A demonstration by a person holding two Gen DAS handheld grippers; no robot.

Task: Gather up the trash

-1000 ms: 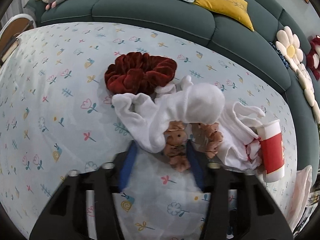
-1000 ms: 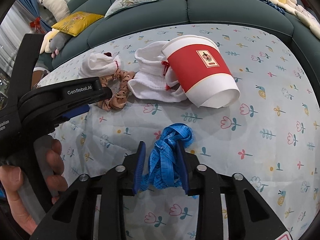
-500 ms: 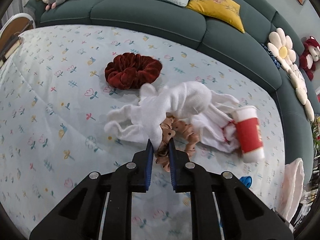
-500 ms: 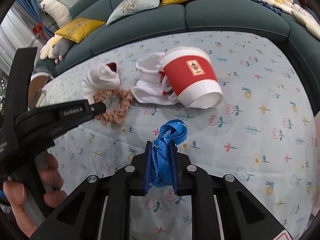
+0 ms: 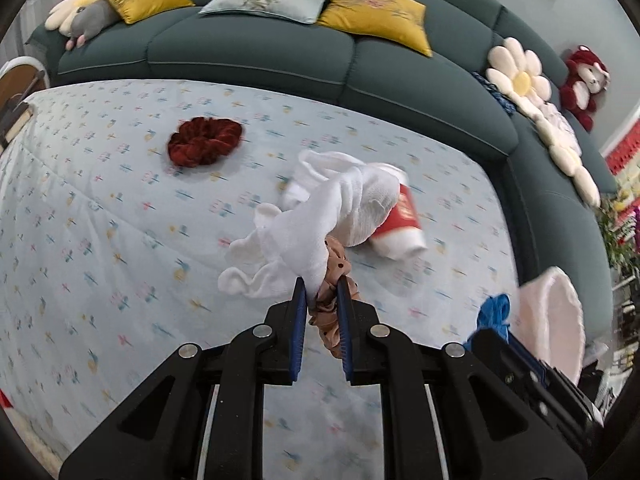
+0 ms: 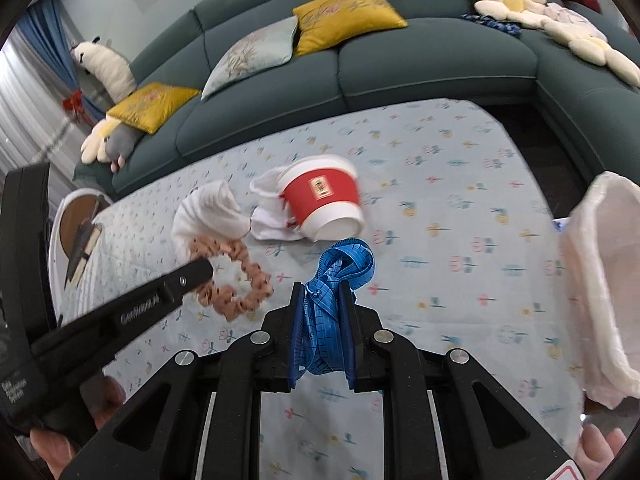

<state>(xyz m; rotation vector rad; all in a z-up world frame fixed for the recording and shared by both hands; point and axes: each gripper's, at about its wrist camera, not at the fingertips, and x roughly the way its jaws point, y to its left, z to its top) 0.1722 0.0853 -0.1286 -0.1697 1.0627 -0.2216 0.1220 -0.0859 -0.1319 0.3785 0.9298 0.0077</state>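
Note:
My left gripper (image 5: 321,284) is shut on a tan dotted scrunchie (image 5: 332,312) and a white sock (image 5: 320,220), both lifted off the table; they also show in the right wrist view, scrunchie (image 6: 240,284) and sock (image 6: 208,212). My right gripper (image 6: 322,288) is shut on a blue measuring tape (image 6: 340,268), held above the table. A red and white paper cup (image 6: 324,200) lies on its side on another white sock (image 6: 266,208); the cup (image 5: 402,224) shows partly behind the lifted sock.
A dark red velvet scrunchie (image 5: 204,140) lies on the floral tablecloth (image 5: 100,220). A pale pink bag (image 6: 600,260) stands open at the table's right edge. A teal sofa (image 6: 400,68) with cushions wraps the far side.
Both grippers closed on their items and rose, backing away from the table. The sock and tan scrunchie came up with the left gripper, the blue tape with the right.

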